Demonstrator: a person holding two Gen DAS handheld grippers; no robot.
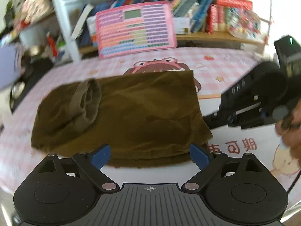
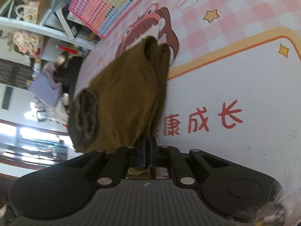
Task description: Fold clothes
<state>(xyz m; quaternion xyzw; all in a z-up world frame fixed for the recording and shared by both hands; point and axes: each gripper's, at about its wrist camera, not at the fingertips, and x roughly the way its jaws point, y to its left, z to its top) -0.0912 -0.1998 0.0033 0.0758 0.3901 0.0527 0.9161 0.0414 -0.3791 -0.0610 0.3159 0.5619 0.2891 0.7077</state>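
Pink checked cartoon surface (image 1: 216, 60) below bookshelves (image 1: 207, 18), folded olive-brown garment (image 1: 131, 113) lying on it, left gripper (image 1: 150, 155) spread wide, empty, right gripper (image 2: 147, 150) clamped on garment's edge

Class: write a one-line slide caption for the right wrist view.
Right gripper shut on the olive garment's edge above a pink cartoon mat.

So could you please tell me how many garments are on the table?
1: an olive-brown garment, partly folded, lies on the pink cartoon table mat, its edge pinched by the right gripper. Others may be hidden beneath.
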